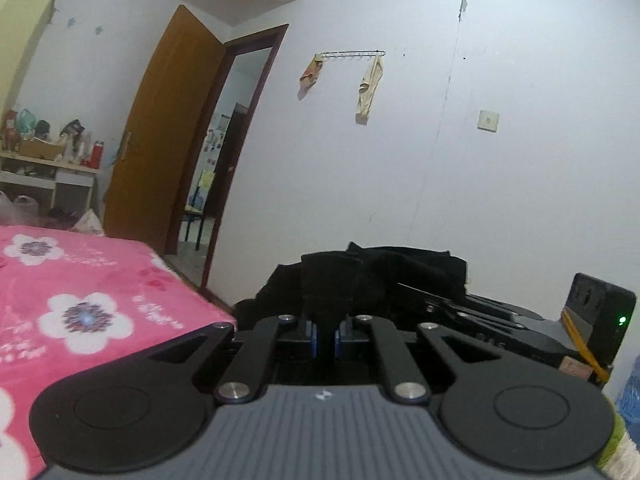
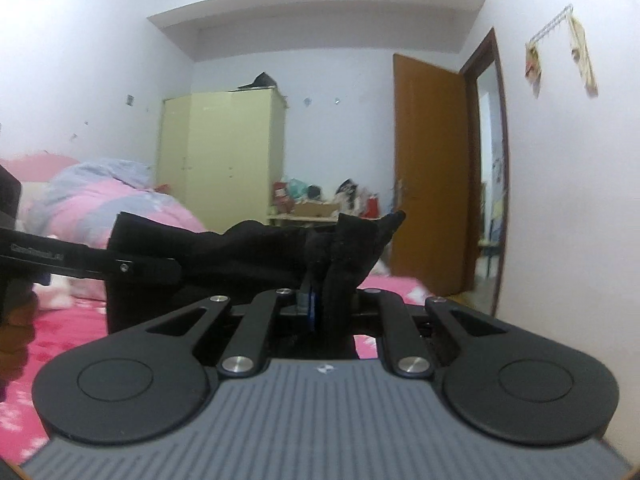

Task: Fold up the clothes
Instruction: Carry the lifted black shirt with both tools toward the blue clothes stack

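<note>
Black garment [image 1: 372, 276]: one item, held aloft above pink floral bed [image 1: 80, 296]. Left claw [image 1: 328, 338] clenched on one bunched edge; right claw [image 2: 326, 300] clenched on another. Brown door [image 2: 430, 168] open behind.

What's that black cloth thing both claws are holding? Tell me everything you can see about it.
The black garment looks soft, thick and matte, like knit or fleece; what kind of clothing it is cannot be told. It is bunched and creased, not yet folded flat. The left gripper and right gripper each pinch a gathered tuft of it between closed fingers, so it hangs raised between them above the pink flowered blanket on the bed. In the right wrist view one corner pokes up in a point.
</note>
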Demonstrator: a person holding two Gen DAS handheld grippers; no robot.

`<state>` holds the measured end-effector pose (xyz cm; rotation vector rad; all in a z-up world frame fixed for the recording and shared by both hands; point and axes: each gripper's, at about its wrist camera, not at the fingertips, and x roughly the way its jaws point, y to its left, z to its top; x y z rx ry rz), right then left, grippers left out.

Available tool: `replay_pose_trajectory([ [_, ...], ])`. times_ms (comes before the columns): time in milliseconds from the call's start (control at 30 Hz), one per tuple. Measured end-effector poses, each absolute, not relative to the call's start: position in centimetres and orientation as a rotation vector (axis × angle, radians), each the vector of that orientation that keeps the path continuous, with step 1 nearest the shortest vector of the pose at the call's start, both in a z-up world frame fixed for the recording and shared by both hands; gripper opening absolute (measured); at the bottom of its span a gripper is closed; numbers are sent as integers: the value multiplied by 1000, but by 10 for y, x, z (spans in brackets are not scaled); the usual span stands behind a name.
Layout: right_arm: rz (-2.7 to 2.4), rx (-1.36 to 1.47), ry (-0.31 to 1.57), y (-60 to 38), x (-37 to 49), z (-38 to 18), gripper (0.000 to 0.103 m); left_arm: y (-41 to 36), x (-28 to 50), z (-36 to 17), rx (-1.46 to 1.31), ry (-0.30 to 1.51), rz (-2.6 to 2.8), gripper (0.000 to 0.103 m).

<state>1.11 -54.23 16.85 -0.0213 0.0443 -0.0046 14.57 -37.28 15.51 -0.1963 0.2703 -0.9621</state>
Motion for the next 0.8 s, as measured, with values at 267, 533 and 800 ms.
replay_pose_trajectory([
  [267, -50, -35, 21, -612, 49, 171, 9, -432, 172, 147, -169, 263, -988, 8],
  [533, -57, -10, 29, -648, 79, 156, 9, -458, 203, 129, -161, 299, -965, 8],
  [800, -40, 0, 77, -651, 113, 129, 9, -459, 244, 108, -169, 337, -914, 8],
])
